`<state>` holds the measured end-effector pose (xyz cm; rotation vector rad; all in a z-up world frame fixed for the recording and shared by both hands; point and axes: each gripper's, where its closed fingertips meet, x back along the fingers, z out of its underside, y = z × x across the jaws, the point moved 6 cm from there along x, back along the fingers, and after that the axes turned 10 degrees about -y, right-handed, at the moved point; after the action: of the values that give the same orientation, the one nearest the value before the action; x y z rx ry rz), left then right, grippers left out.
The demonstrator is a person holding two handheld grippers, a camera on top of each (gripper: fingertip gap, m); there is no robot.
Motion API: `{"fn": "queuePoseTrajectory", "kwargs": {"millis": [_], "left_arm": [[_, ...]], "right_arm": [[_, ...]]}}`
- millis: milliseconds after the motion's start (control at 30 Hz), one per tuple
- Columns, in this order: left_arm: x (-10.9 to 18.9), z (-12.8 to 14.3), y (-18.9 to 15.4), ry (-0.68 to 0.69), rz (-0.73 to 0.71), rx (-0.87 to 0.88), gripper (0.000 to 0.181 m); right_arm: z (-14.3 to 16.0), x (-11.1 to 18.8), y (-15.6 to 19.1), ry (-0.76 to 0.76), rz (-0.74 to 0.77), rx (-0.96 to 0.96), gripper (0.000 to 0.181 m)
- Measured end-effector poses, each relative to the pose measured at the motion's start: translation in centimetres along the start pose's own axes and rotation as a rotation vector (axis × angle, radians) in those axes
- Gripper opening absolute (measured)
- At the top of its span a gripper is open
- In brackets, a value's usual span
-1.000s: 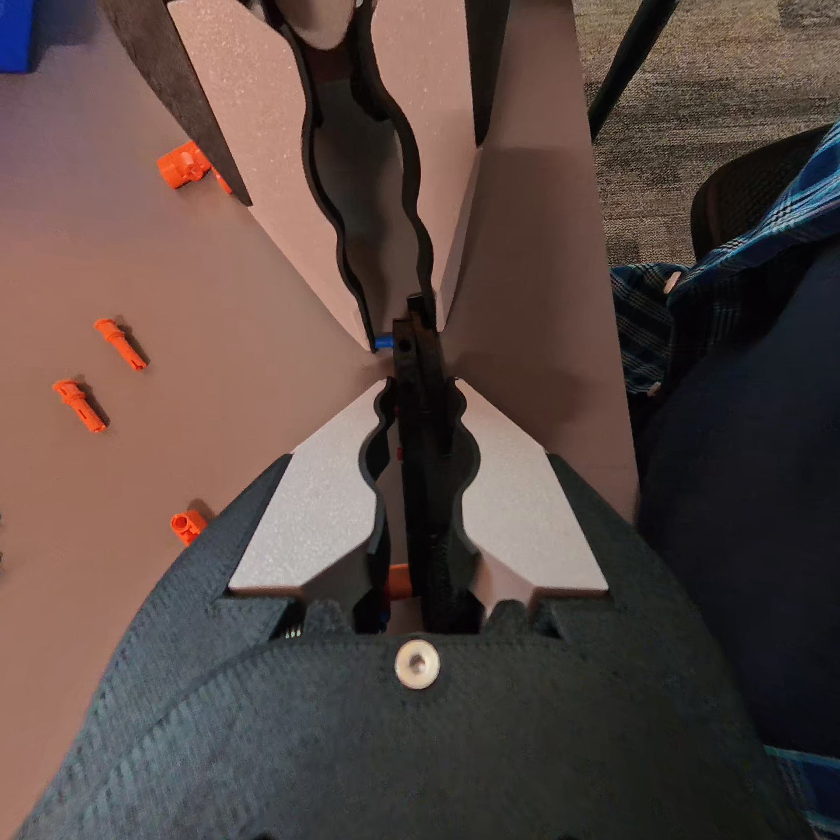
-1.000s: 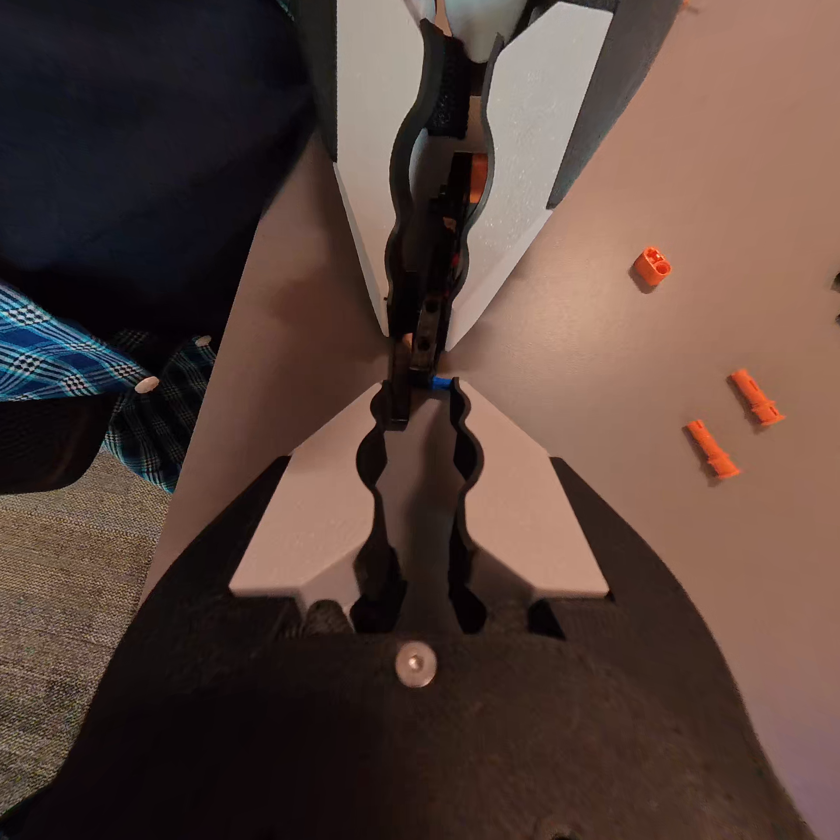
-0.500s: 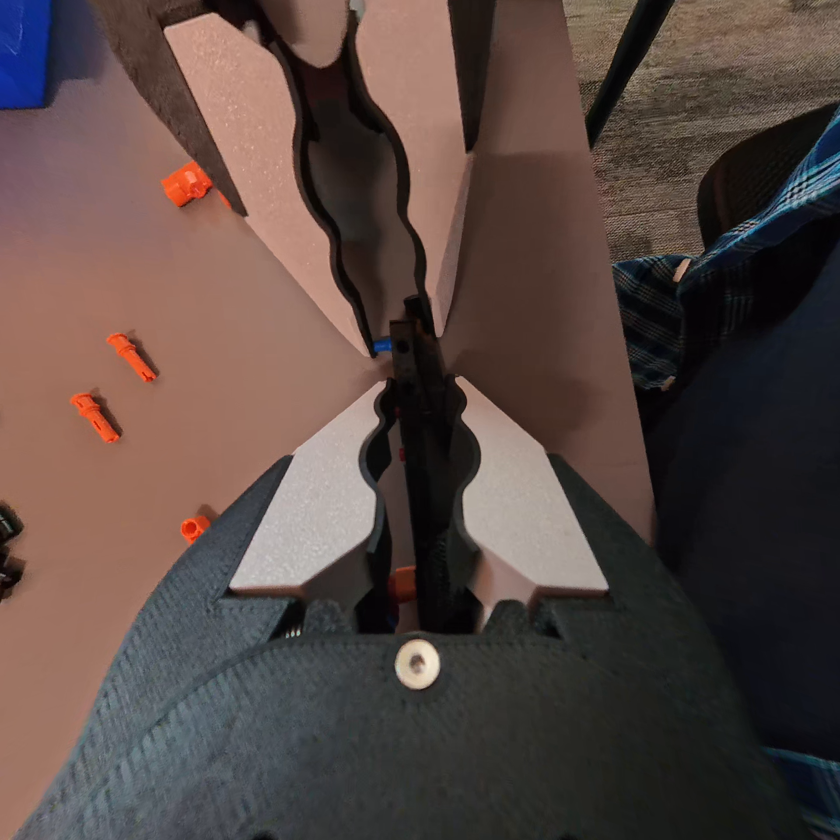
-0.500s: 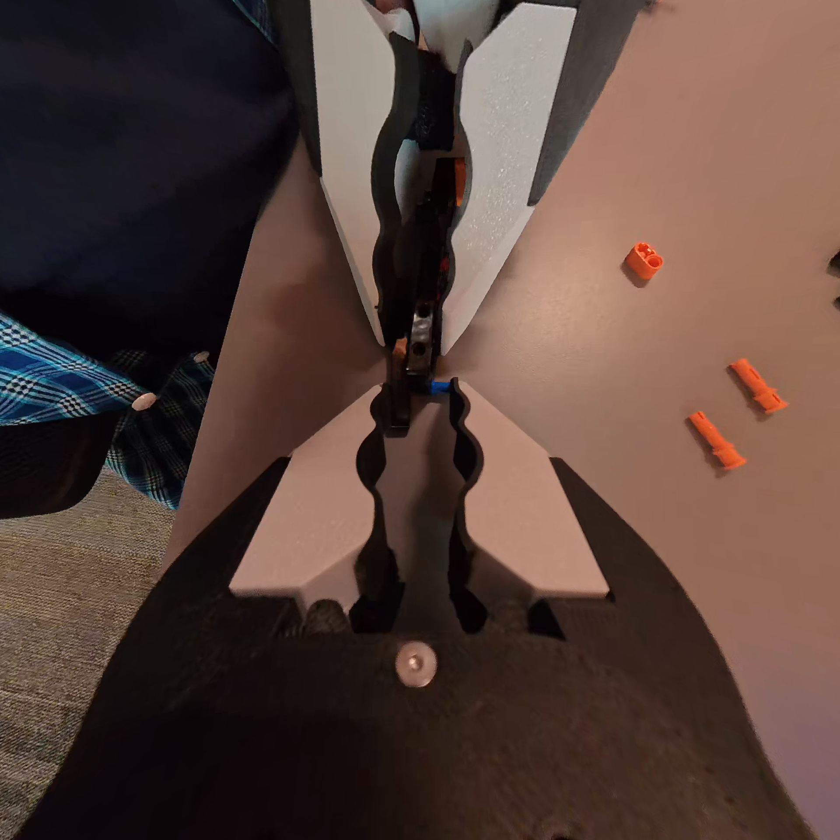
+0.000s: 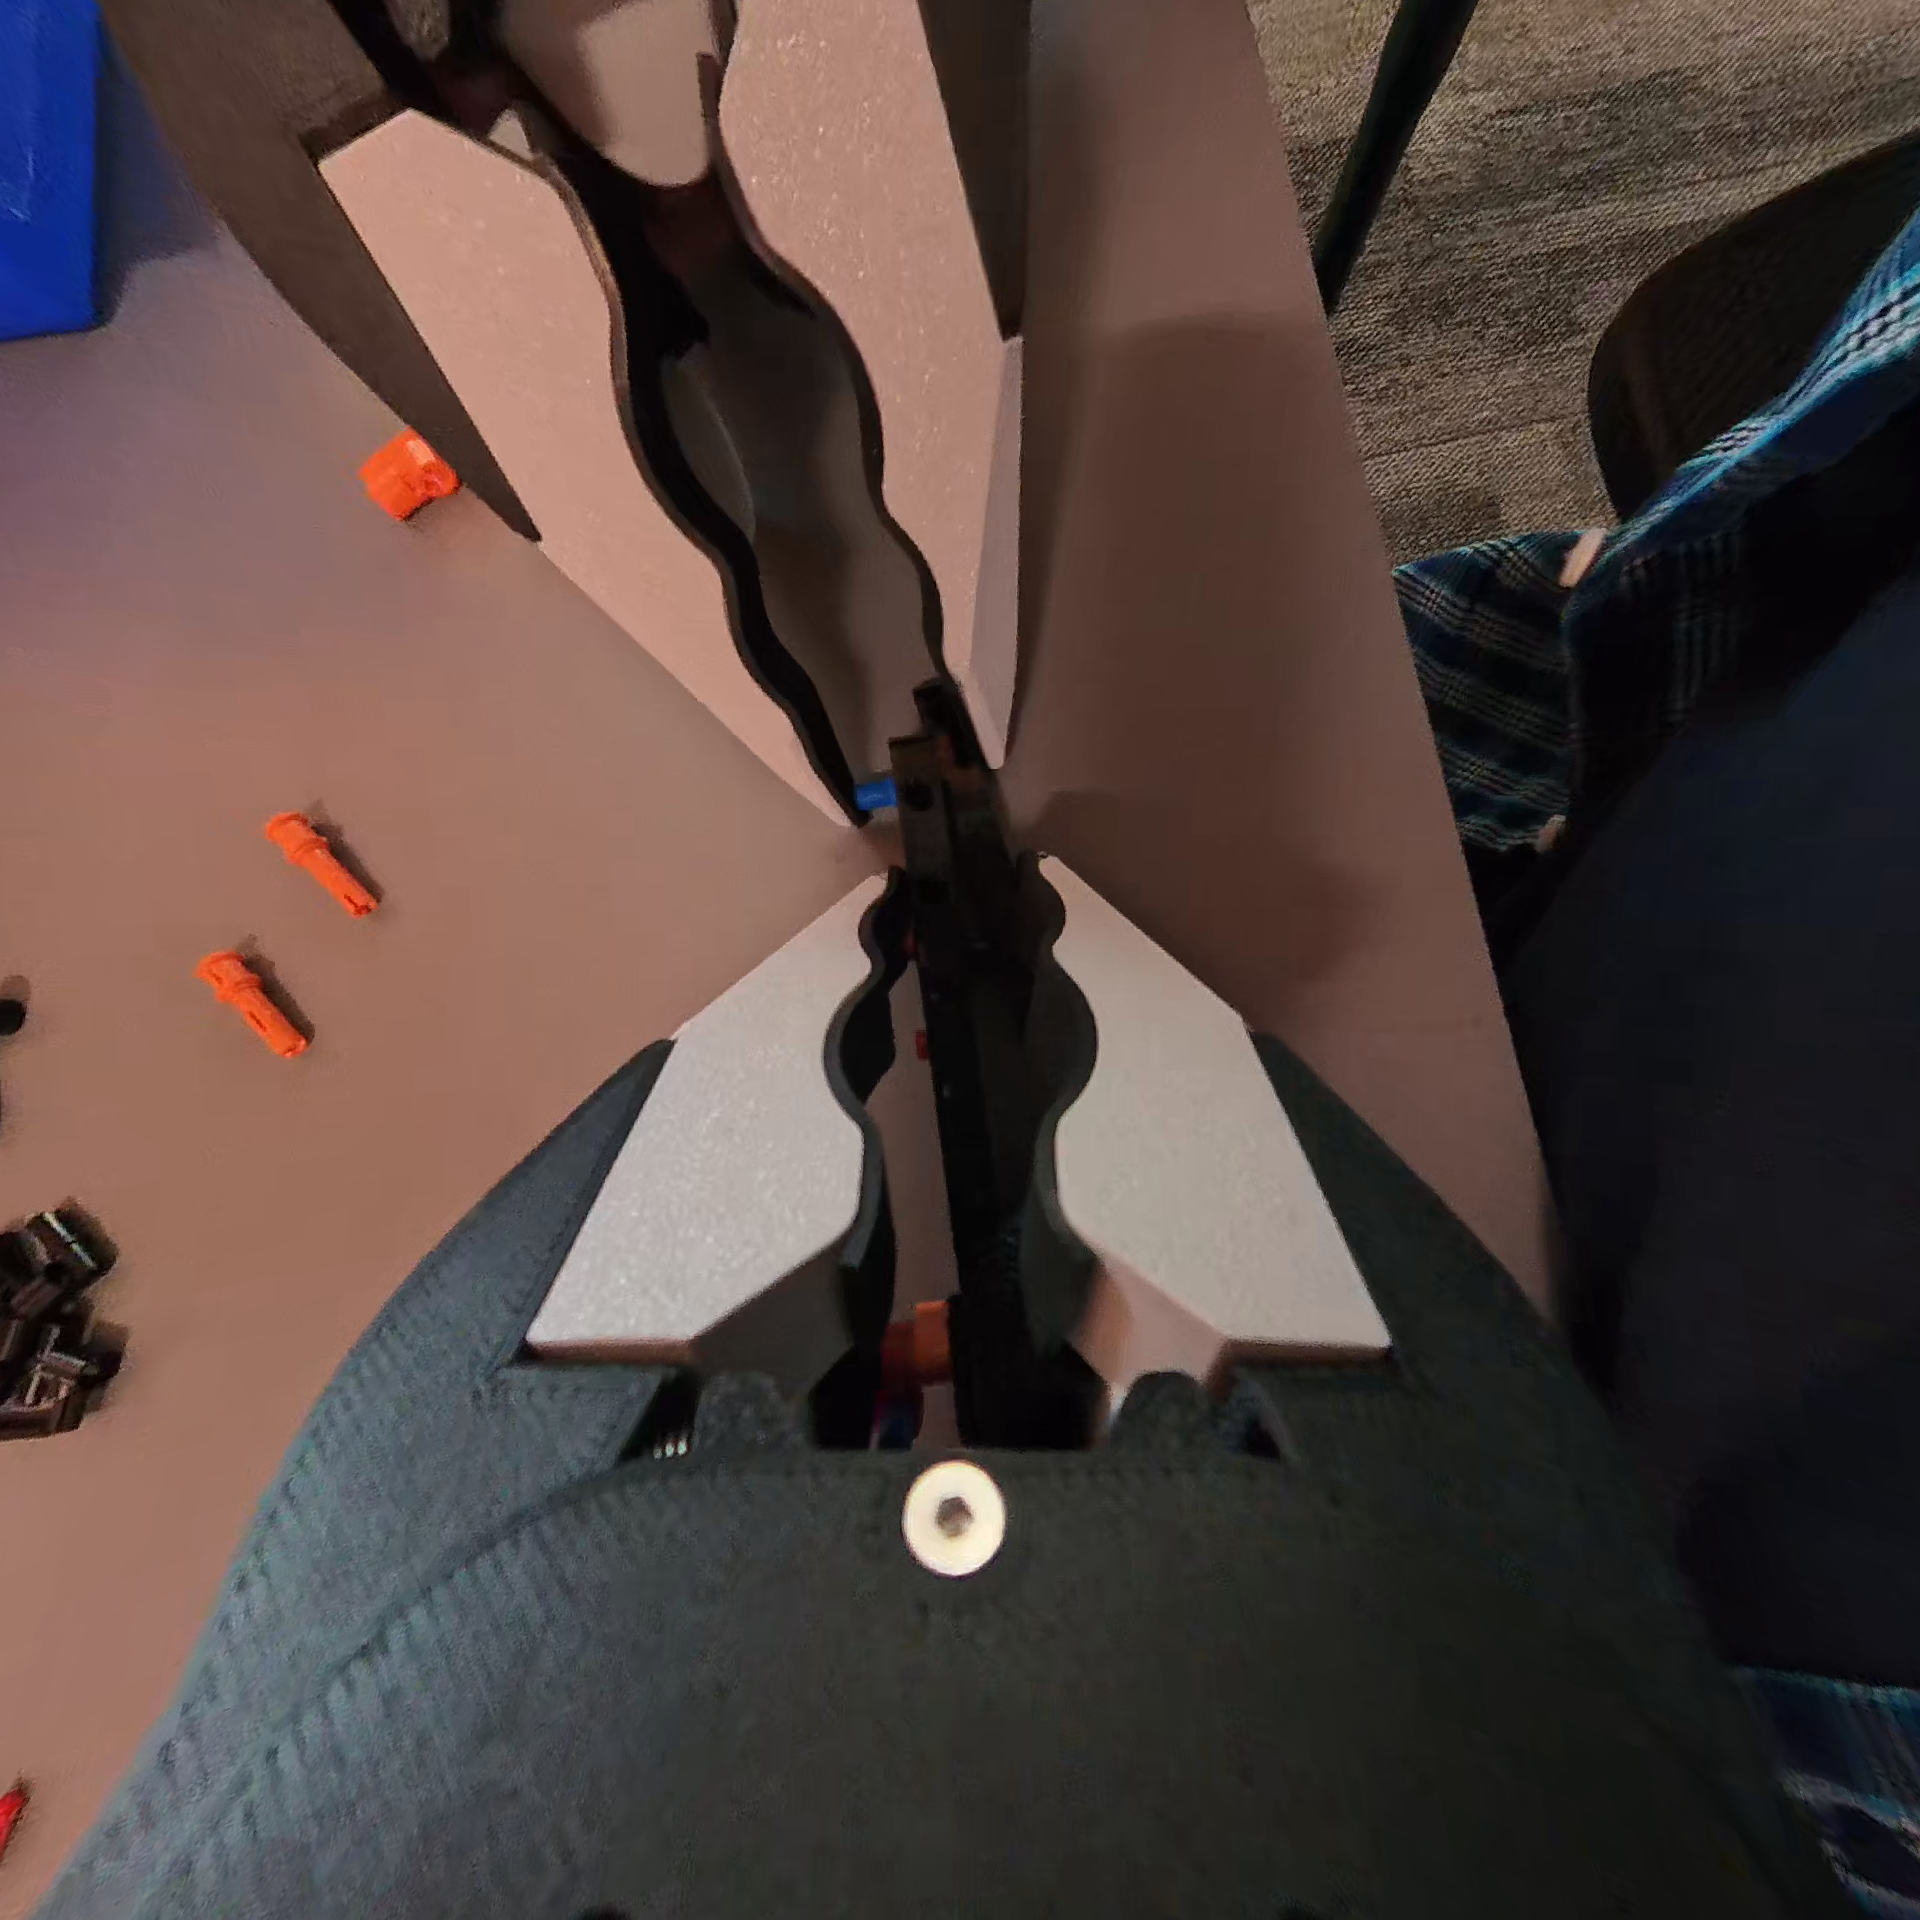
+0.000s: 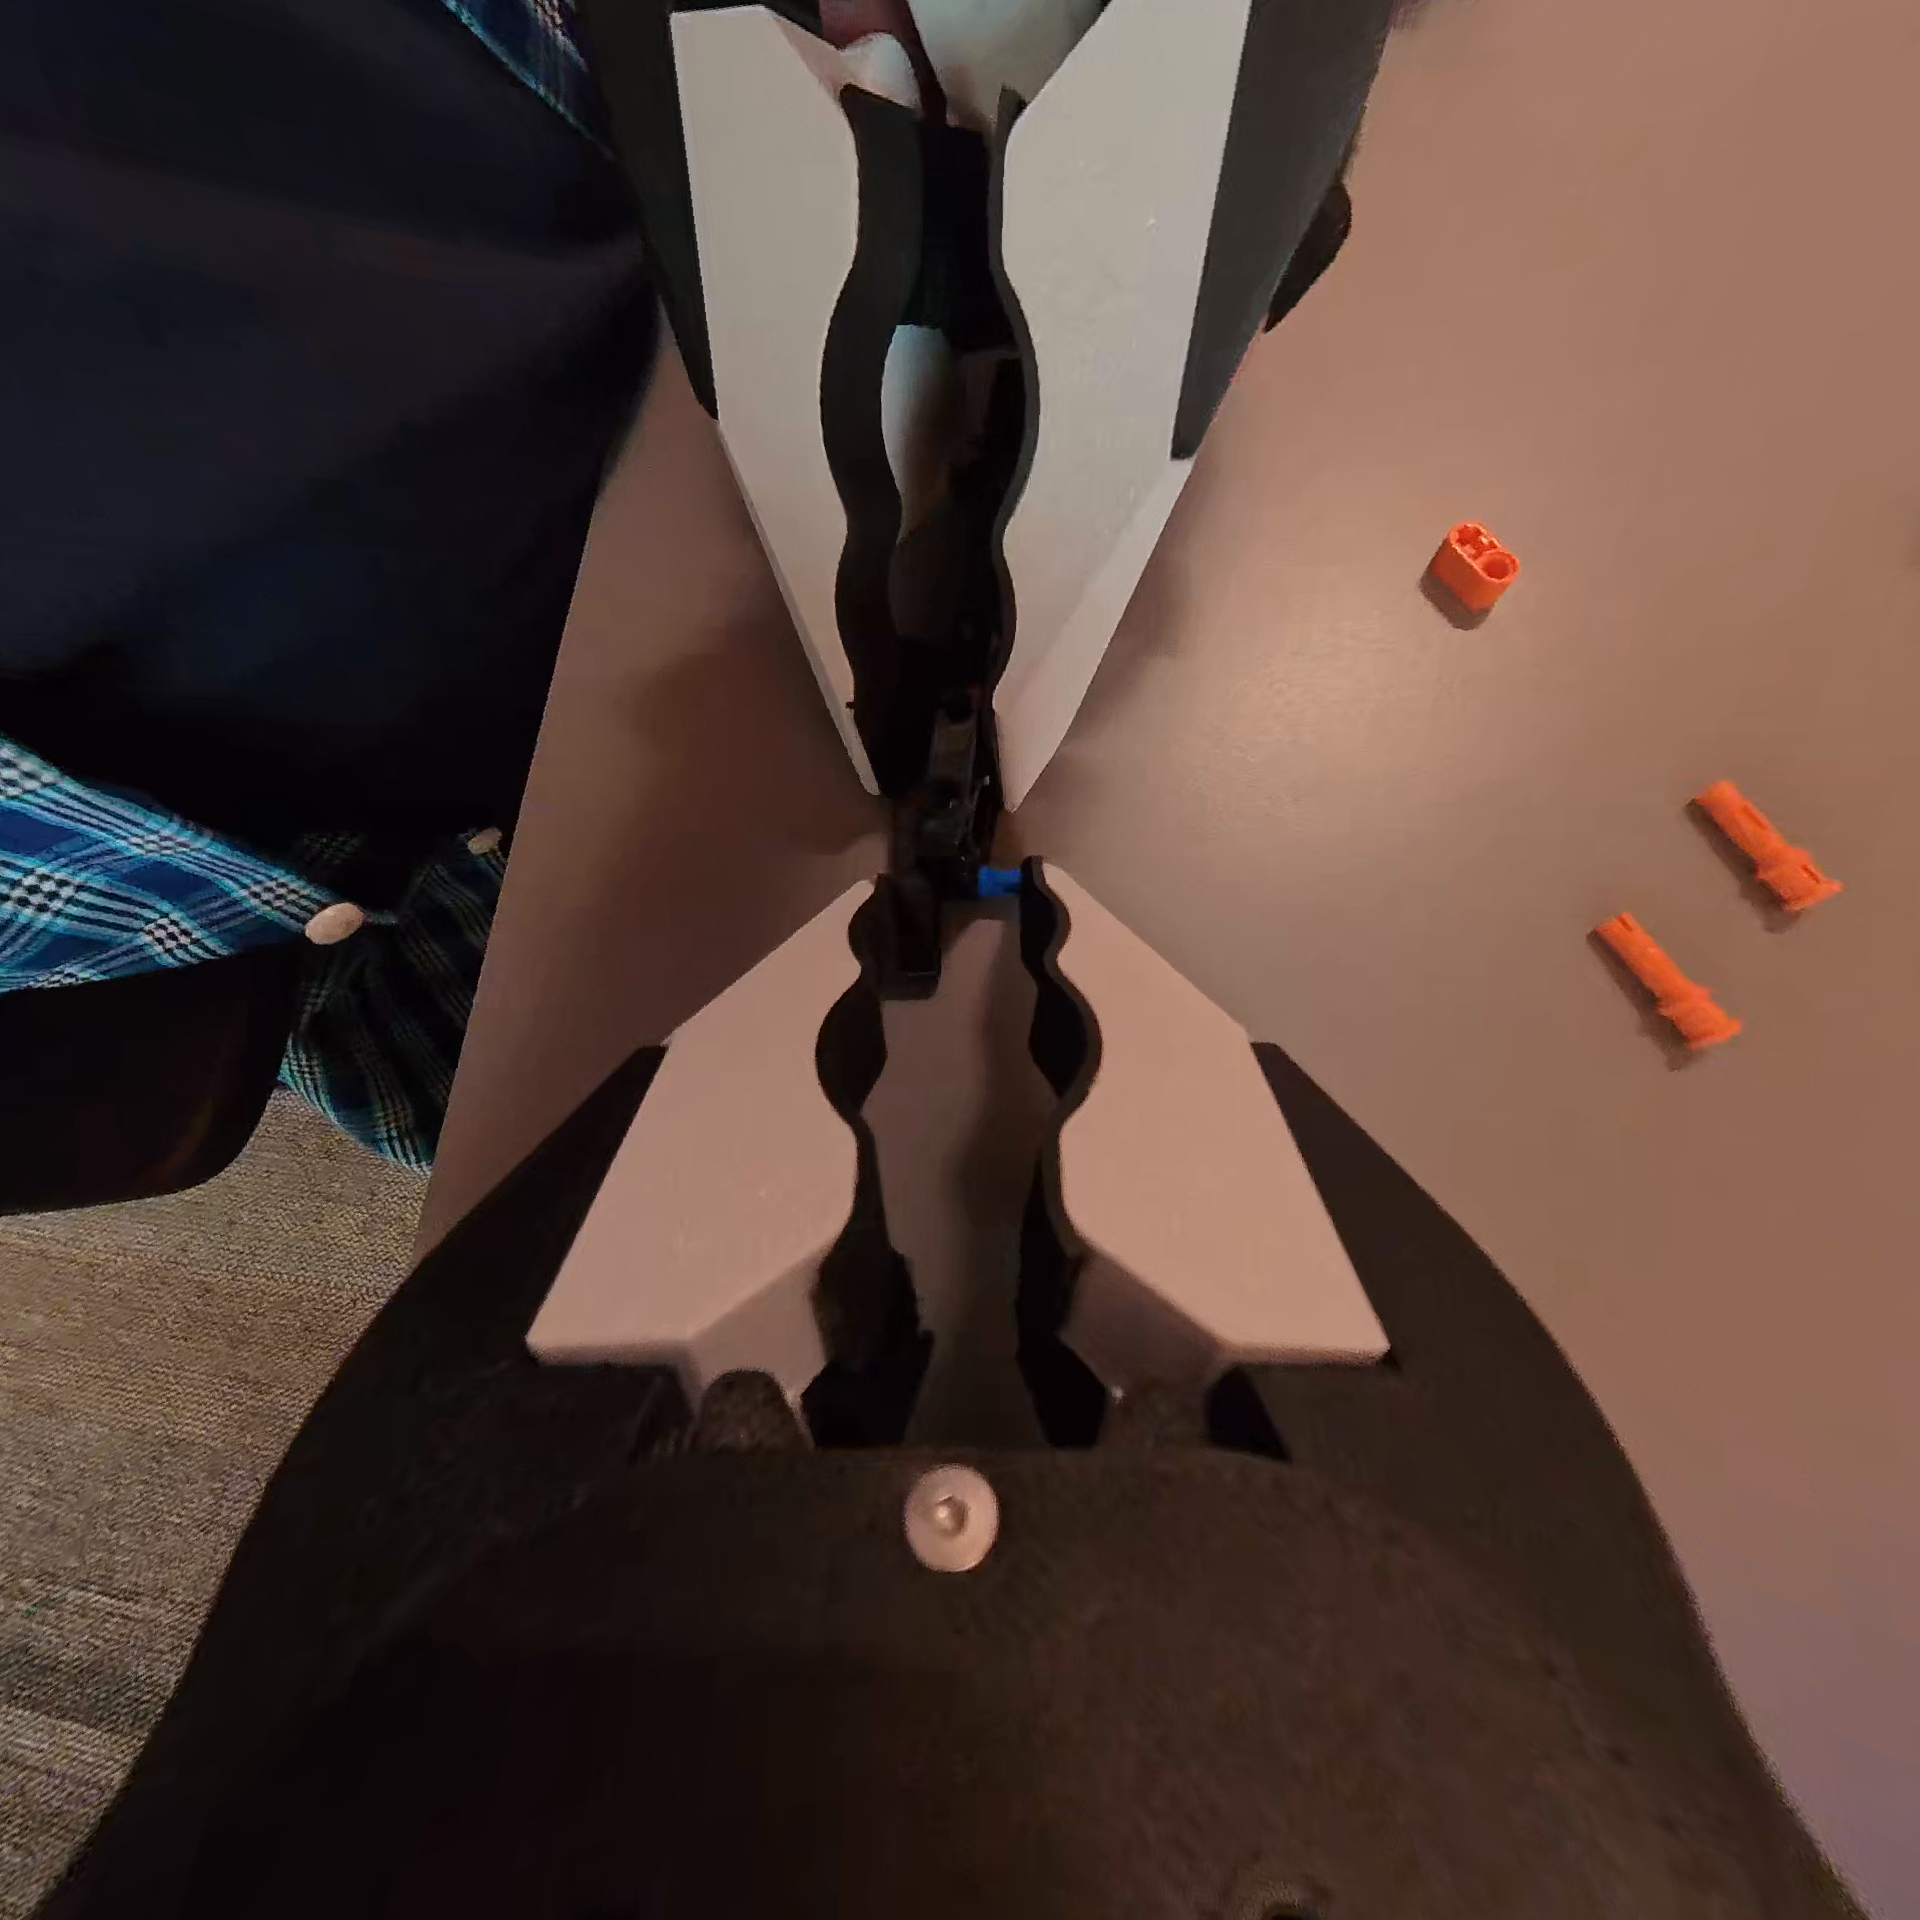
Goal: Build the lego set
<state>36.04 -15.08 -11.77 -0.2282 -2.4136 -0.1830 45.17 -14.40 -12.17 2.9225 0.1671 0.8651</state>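
Observation:
My left gripper (image 5: 961, 878) is shut on a long black lego assembly (image 5: 971, 1091) that runs along its fingers; an orange part (image 5: 920, 1340) on it shows deep between them. The assembly's end sticks out past the tips, with a blue pin (image 5: 873, 795) at its side. My right gripper (image 5: 920, 784) meets it tip to tip from the far side. In the right wrist view my right gripper (image 6: 956, 894) is closed on the assembly's end (image 6: 914, 935) and the blue pin (image 6: 995, 881), which touches its right finger. The left gripper (image 6: 940, 795) faces it.
Two orange pins (image 5: 320, 862) (image 5: 255, 1003) and an orange connector (image 5: 407, 476) lie on the brown table (image 5: 208, 675). A pile of black pieces (image 5: 47, 1320) and a blue box (image 5: 42, 177) sit farther left. A person's plaid shirt (image 5: 1558, 665) is past the table edge.
Both grippers stay clamped tip to tip on the assembly. The pair has drifted slightly over the table, and the black pieces have come into the left wrist view.

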Motion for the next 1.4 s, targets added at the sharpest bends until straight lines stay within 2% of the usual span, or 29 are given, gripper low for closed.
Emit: {"fn": "queuePoseTrajectory", "kwargs": {"millis": [100,200,333,533,833,900,1400], "left_arm": [[0.3,0.2,0.2,-0.004,-0.012,0.060,0.025],[1.3,0.7,0.2,0.037,-0.054,0.086,0.038],[1.9,1.5,0.0,0.048,-0.067,0.144,0.041],[1.8,1.3,-0.3,0.041,-0.047,0.129,0.028],[1.8,1.4,-0.2,0.039,-0.038,0.138,0.028],[1.8,1.4,-0.2,0.038,-0.037,0.134,0.027],[1.9,1.4,-0.1,0.033,-0.022,0.141,0.023]], "right_arm": [[-0.1,-0.1,-0.1,-0.006,0.023,-0.001,0.023],[-0.1,-0.1,-0.1,-0.005,0.025,0.005,0.022],[-0.1,-0.2,-0.1,-0.005,0.025,0.009,0.022],[-0.6,-0.5,-0.3,0.010,0.085,0.018,0.027],[-2.6,-1.2,0.3,0.005,0.065,0.129,0.024],[-2.3,-1.9,0.2,0.043,0.062,0.140,0.022],[-2.1,-2.7,-0.2,0.006,0.036,0.066,0.017]]}}
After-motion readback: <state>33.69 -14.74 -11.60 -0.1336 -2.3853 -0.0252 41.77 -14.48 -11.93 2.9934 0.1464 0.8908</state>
